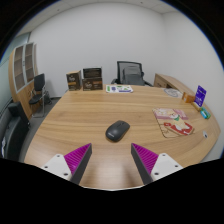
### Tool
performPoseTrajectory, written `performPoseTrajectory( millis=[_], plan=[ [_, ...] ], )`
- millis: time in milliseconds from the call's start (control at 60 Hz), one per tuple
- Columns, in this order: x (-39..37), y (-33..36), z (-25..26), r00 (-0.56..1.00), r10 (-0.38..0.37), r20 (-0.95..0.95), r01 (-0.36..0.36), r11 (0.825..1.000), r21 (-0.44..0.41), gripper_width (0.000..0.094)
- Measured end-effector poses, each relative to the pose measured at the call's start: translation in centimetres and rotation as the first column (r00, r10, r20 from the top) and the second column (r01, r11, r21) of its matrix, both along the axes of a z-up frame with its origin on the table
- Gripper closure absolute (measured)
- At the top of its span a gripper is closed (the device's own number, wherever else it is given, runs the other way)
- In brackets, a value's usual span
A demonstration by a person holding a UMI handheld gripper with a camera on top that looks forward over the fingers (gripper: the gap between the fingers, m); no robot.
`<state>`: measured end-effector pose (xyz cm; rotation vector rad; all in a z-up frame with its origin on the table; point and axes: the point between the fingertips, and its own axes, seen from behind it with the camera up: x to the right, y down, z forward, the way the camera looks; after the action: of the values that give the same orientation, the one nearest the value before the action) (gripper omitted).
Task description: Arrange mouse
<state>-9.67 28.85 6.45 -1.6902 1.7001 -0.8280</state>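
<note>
A black computer mouse [118, 130] lies on the round wooden table [90, 115], just ahead of my fingers and about midway between them. A patterned mouse pad [174, 122] lies to its right near the table's edge. My gripper [112, 160] is open and empty, with its purple pads [79, 157] spread wide above the table's near edge. Nothing is between the fingers.
A purple box [201, 95] and a small teal item [205, 113] stand at the table's far right. Papers [120, 89] lie at the far side. Black office chairs [130, 72] stand around the table; low shelves [86, 79] line the back wall.
</note>
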Motion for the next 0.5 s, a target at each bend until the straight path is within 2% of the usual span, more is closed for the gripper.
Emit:
performPoseTrajectory(
  millis=[283, 500],
  plan=[
    [7.5, -1.0, -5.5, 0.999, -0.023, -0.025, 0.023, 1.000, -0.006, 0.0072],
    [12.0, -1.6, -7.6, 0.999, -0.024, -0.047, 0.023, 0.999, -0.024, 0.0068]
  ],
)
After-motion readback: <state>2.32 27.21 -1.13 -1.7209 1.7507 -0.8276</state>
